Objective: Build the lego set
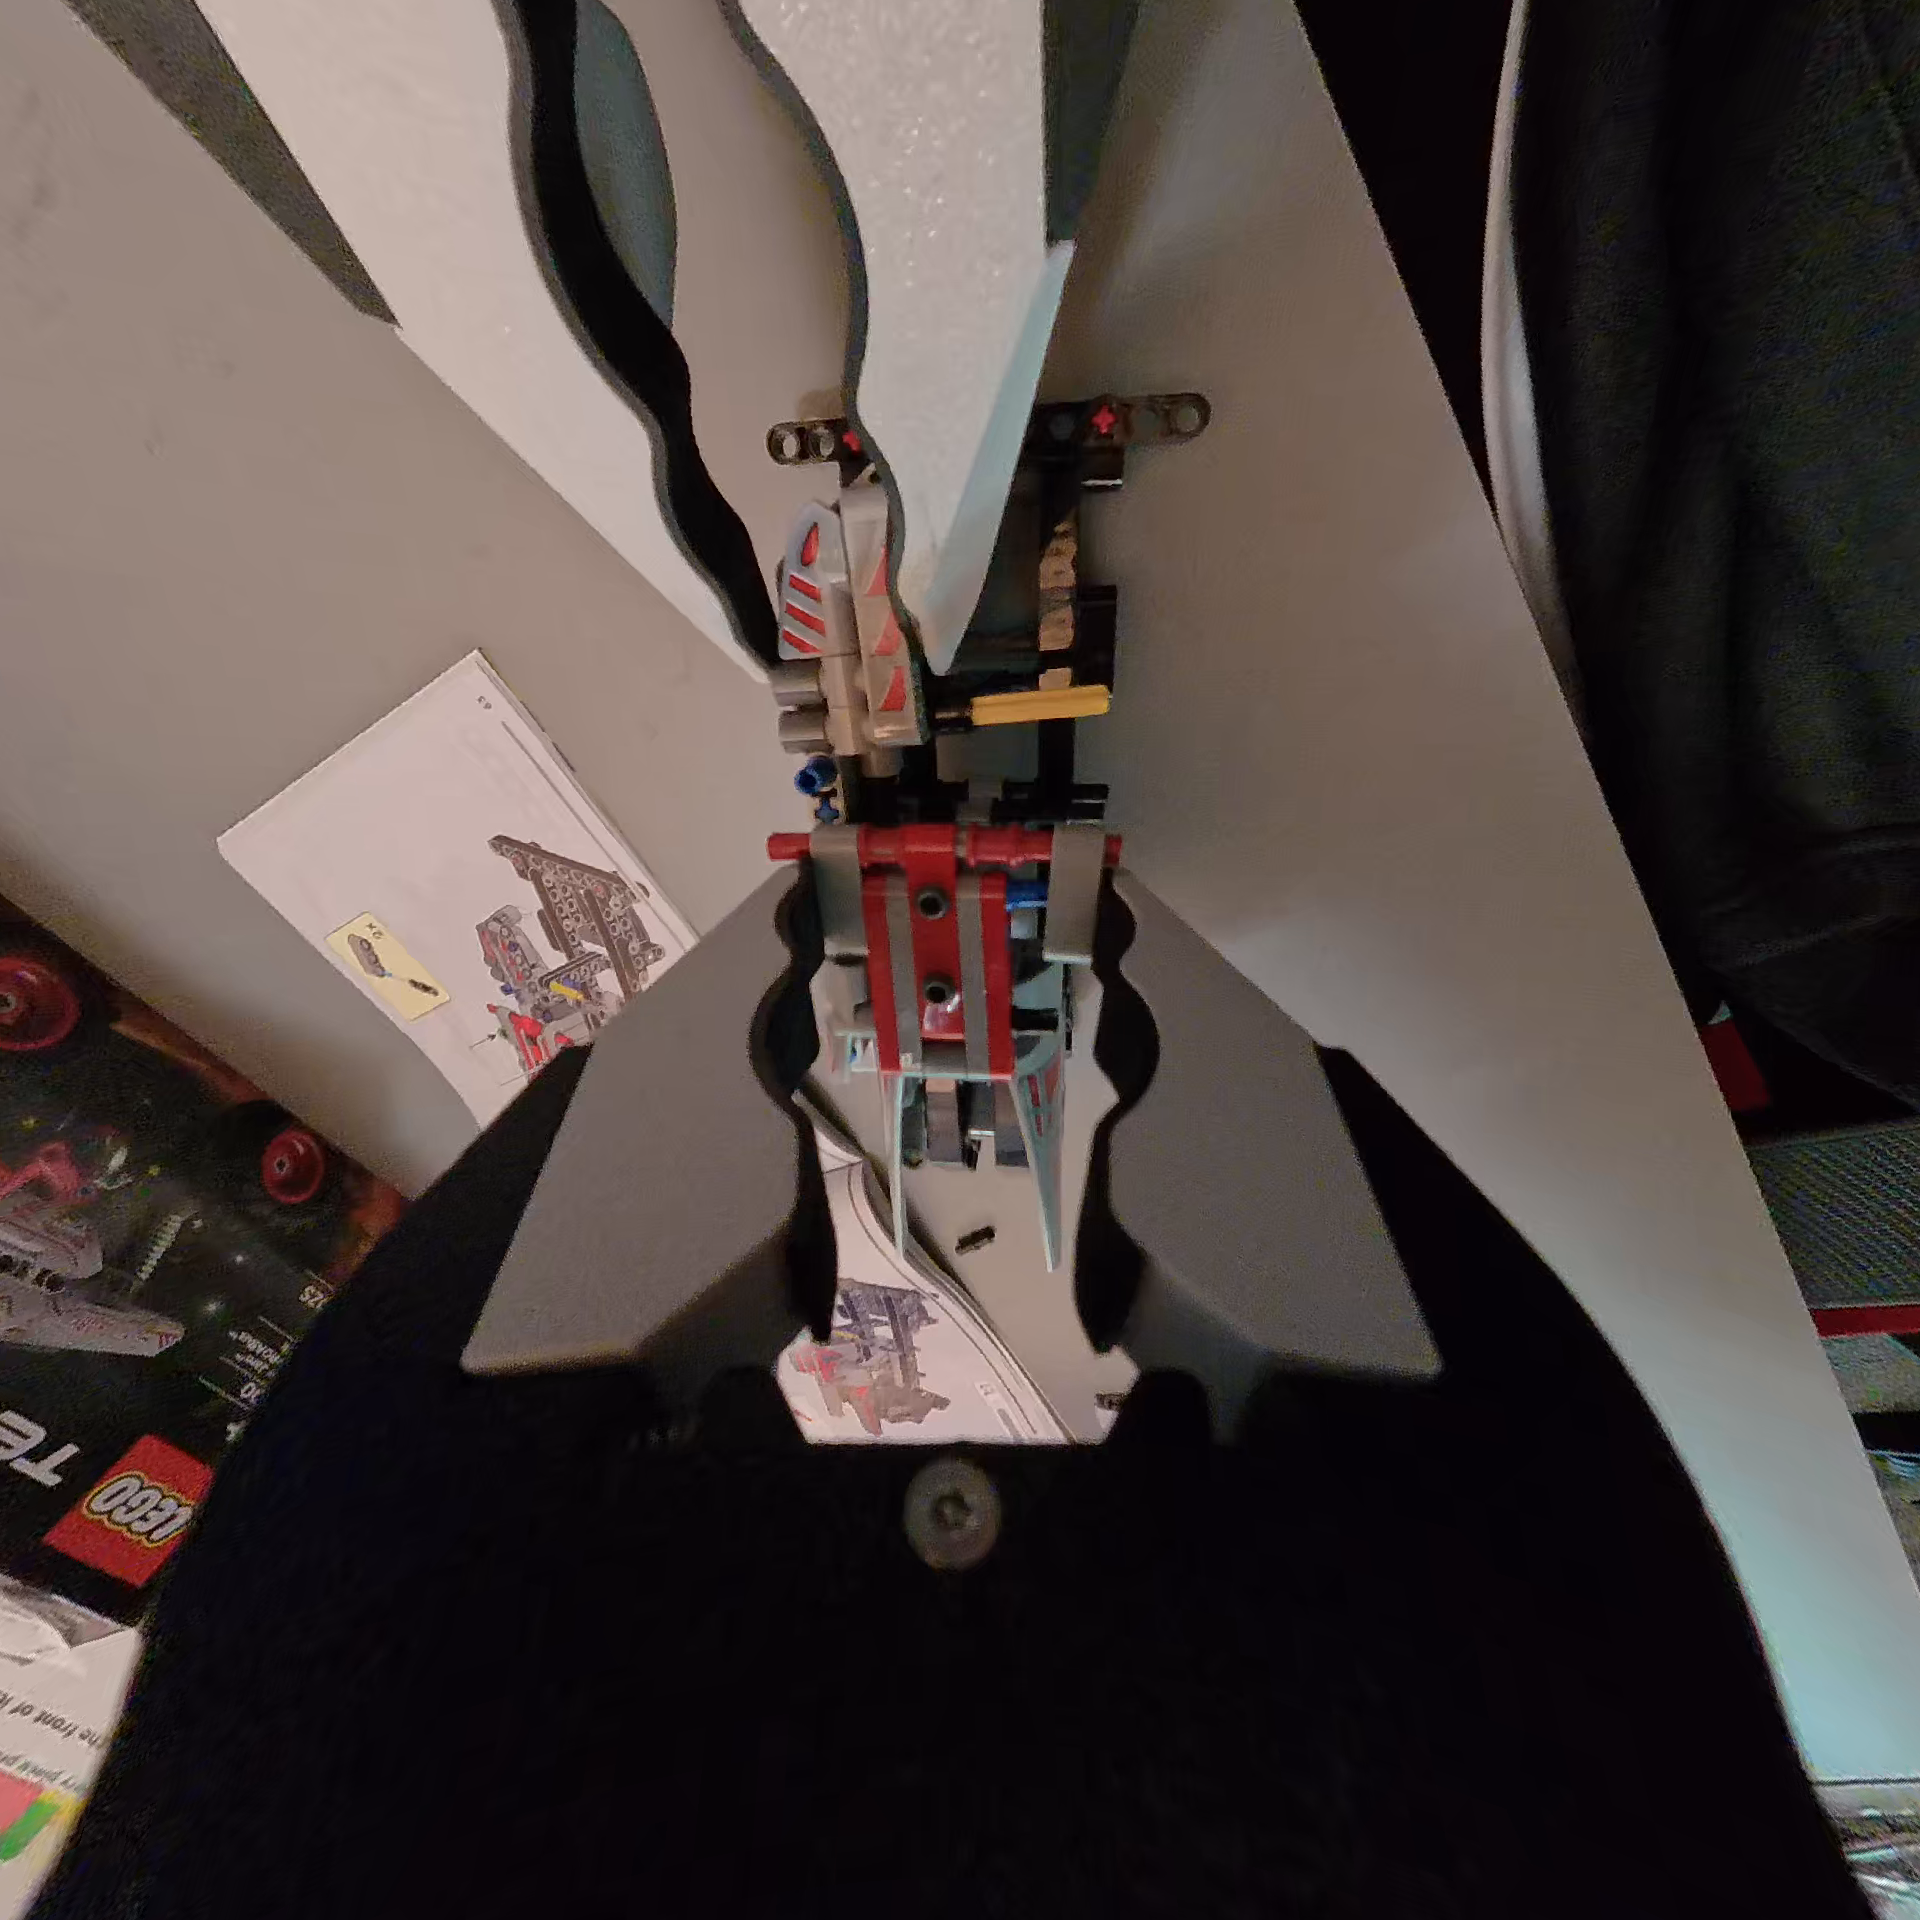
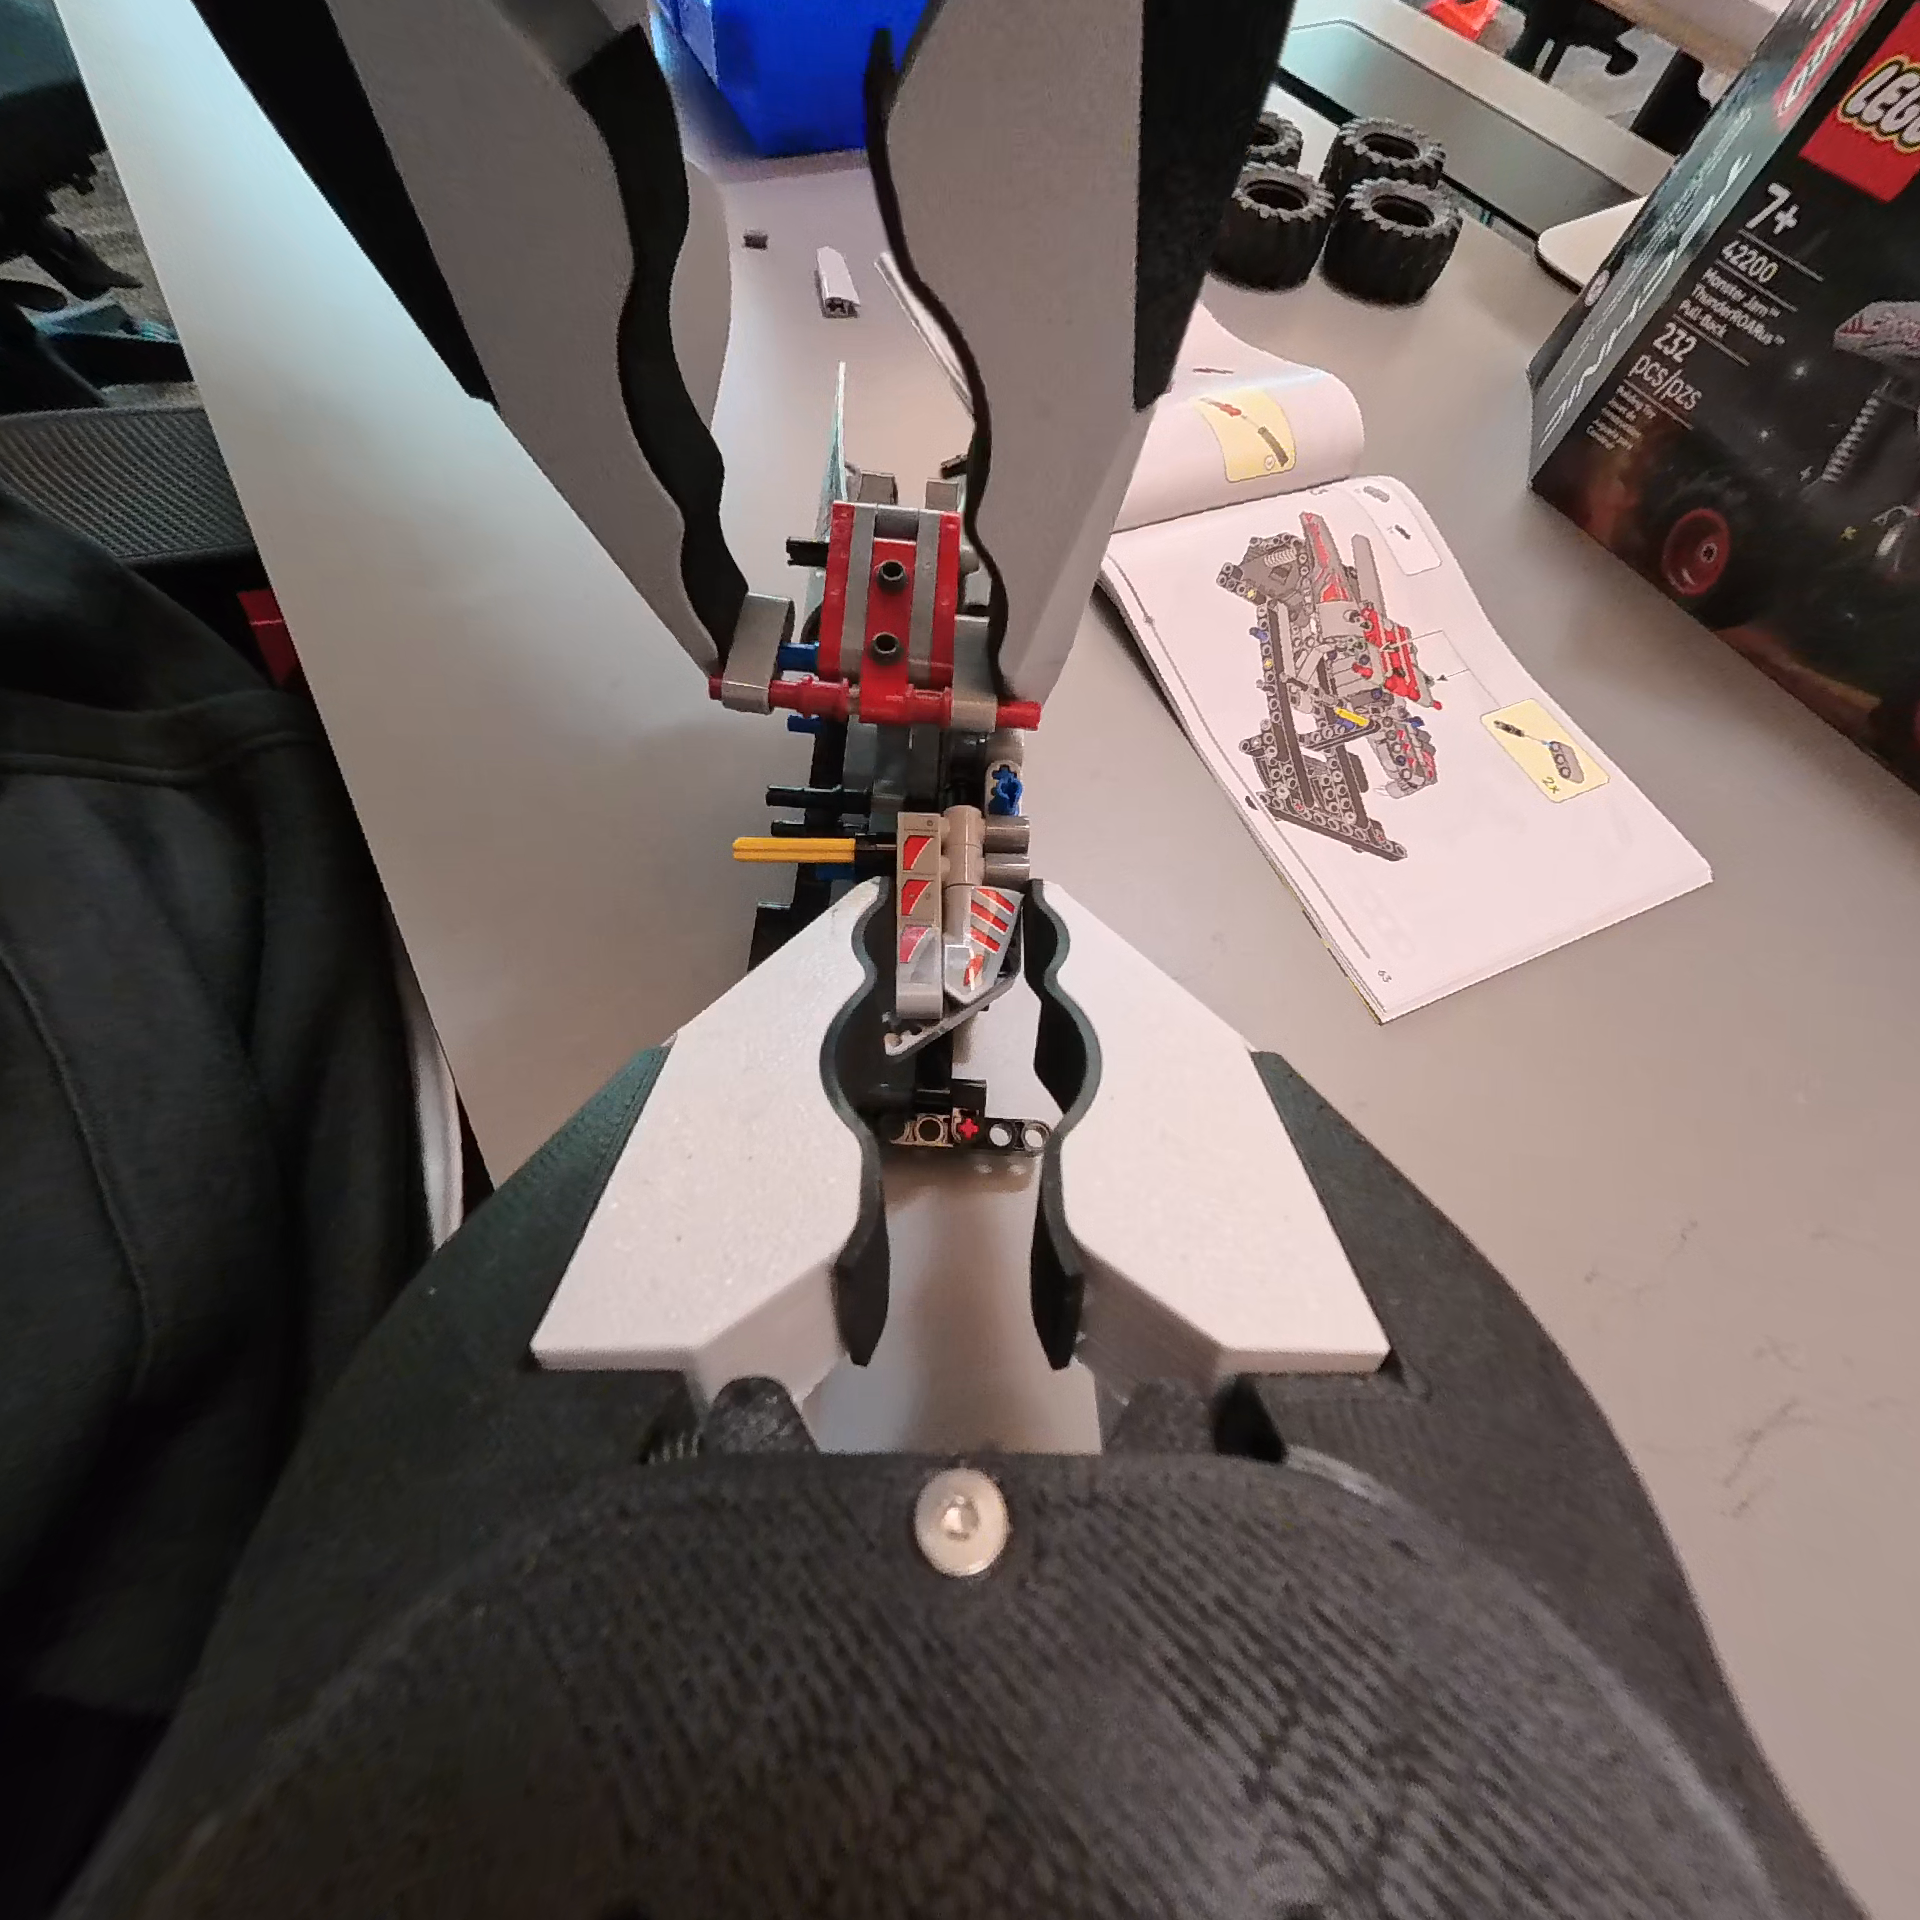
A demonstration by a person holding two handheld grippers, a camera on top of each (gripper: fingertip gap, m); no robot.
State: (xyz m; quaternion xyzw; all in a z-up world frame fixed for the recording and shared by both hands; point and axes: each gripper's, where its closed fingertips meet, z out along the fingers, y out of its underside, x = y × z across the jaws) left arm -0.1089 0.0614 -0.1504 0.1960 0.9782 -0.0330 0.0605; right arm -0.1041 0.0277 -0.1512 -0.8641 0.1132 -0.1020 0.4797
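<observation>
A part-built lego model [image 1: 940, 935] of black beams, red and grey panels and a yellow axle [image 1: 1039, 707] is held in the air between both grippers, which face each other. My left gripper [image 1: 951, 894] is shut on its red and grey end [image 2: 894, 613]. My right gripper [image 2: 951, 904] is shut on the grey, red-striped panel end [image 2: 945, 925]. In the left wrist view the right gripper [image 1: 862, 623] comes in from the top. In the right wrist view the left gripper [image 2: 883, 665] comes in from the top.
An open instruction booklet [image 2: 1403, 748] lies on the grey table [image 2: 1558, 1195] to the right, with the lego box [image 2: 1766, 416] behind it. Several black tyres [image 2: 1340, 208], a blue bin [image 2: 790, 73] and a small grey piece [image 2: 836, 281] sit farther back. A person's dark clothing [image 2: 156, 935] is beyond the table edge on the left.
</observation>
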